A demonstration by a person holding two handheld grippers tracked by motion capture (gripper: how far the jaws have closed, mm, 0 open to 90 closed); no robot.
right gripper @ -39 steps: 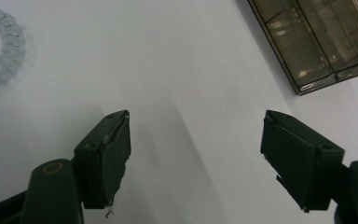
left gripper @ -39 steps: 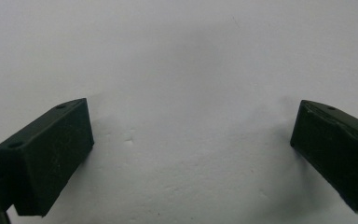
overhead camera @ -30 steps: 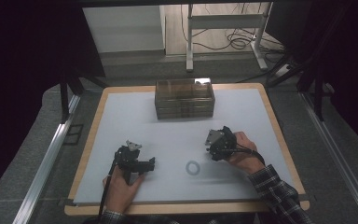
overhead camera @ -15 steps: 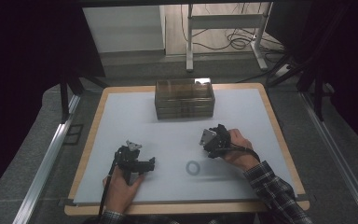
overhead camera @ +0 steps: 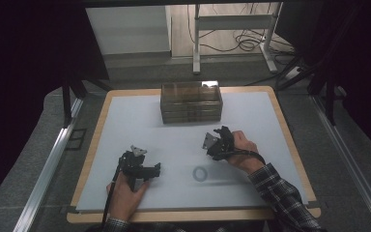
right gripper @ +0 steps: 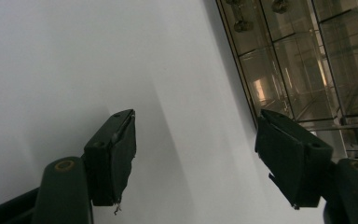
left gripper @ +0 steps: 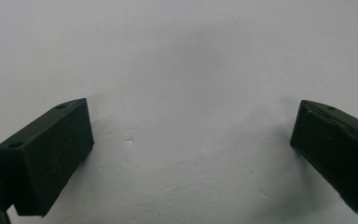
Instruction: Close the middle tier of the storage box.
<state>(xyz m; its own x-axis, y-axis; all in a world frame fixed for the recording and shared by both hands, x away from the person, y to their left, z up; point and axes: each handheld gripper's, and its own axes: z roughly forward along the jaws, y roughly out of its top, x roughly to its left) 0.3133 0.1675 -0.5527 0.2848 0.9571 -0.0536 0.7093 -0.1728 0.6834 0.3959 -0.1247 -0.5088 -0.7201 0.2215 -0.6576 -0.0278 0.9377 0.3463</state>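
Small ring (overhead camera: pixel 201 173) on the table: blurred, unidentifiable.

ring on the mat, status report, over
Both grippers, left and right, open, empty. Ring flat on mat between them, untouched. Brown box beyond, nothing in the way.

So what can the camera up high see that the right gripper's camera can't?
The high view alone shows the small ring on the mat, both hands, the left gripper and the floor around the table. The right gripper view alone shows the right gripper close up, jaws apart with nothing between them. Both show the clear box and the white mat.
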